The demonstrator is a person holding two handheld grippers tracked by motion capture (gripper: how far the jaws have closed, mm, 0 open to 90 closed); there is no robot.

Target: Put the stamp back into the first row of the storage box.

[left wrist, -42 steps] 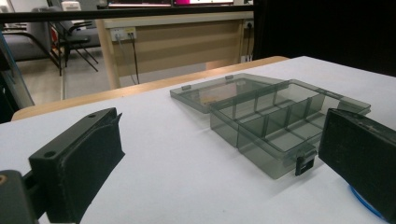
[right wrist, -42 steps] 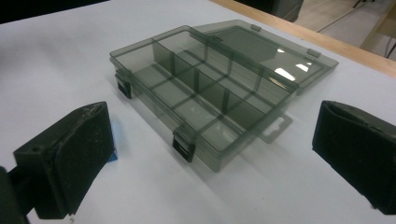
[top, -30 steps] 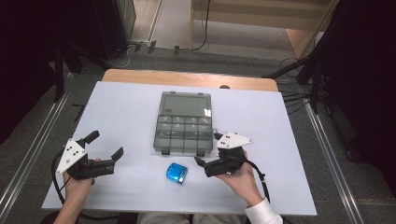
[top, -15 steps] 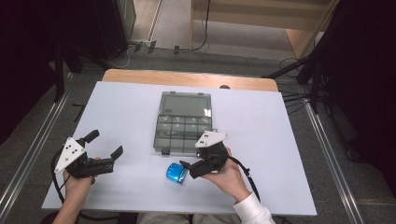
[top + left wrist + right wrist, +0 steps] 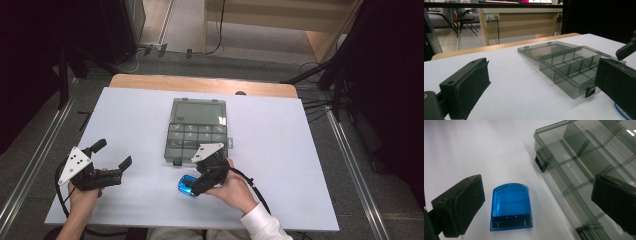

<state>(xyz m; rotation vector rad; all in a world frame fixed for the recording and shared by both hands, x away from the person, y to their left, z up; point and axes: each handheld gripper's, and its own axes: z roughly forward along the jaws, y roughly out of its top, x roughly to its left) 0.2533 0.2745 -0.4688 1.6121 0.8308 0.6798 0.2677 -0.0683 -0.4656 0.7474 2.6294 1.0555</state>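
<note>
Blue and translucent, the small case (image 5: 511,207) lies flat on the white tabletop (image 5: 300,165), just beside the near edge of the smoky grey organizer box (image 5: 196,137), whose lid is folded back on its far side. In the right gripper view the case sits between the two black jaws, a clear gap on either side, touching neither. The right hand-held gripper (image 5: 195,187) is therefore released, hovering low over the case and angled down toward it. The left hand-held gripper (image 5: 112,157) rests well to the left of the box, jaws spread wide and holding nothing; from its own camera the box (image 5: 571,67) lies ahead with its compartments bare.

The step in hand looks like a pick of the case, probably to drop it into one of the compartments. The risks come mostly from how close it lies to the box. One jaw sits over the box's near wall and its latch (image 5: 541,162); if the gripper descends as it stands, that jaw could land on the rim rather than the tabletop, tipping the box or blocking the close. The case is also thin, smooth and flat, so jaws closing too high may skid over its top, or pinch one corner and flick it away. Closing off-centre could likewise shove it against the box wall.
</note>
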